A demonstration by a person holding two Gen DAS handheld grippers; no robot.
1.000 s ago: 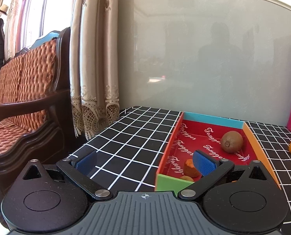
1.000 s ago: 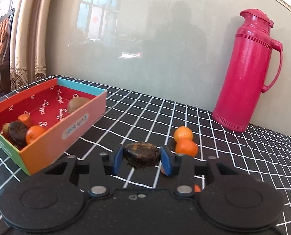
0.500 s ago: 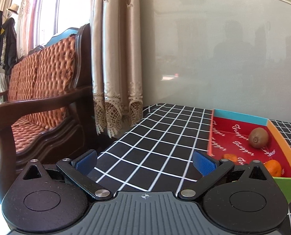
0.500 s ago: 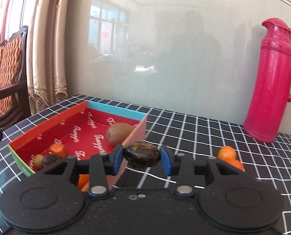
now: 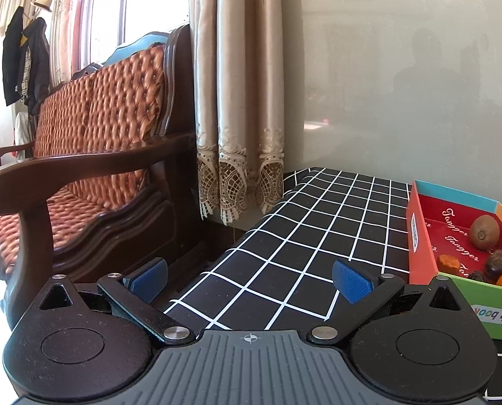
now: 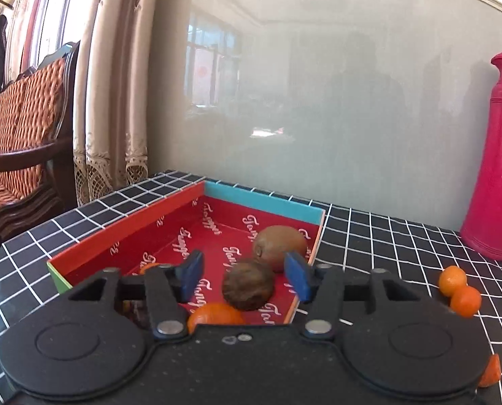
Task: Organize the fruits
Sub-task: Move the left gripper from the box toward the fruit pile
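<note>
- Two grippers in view. Right gripper (image 6: 244,275) now spread wide w/ nothing between its blue pads (image 6: 191,271); 0.5 s ago it was clamped on the dark brown fruit (image 6: 247,284).
- That fruit now sits between the spread pads, touching neither, inside the red box (image 6: 170,214), near its right wall; can't tell if it's resting on the floor or mid-drop.
- An orange (image 6: 215,315) shows at the box's near end, just in front of the dark fruit, partly hidden by the gripper body.
- Kiwi (image 6: 279,248) just beyond the dark fruit, toward the far right corner.
- Two small oranges (image 6: 459,290) lie touching on the checked cloth (image 6: 386,236), right of the box, apart from it.
- Pink thermos (image 6: 495,165) stands upright, far right.
- Left gripper (image 5: 250,278) wide, empty, over the cloth's left edge; the box has slid further right in its view than 0.5 s ago.
- Wooden sofa (image 5: 92,141) and curtain (image 5: 237,101) far left.
</note>
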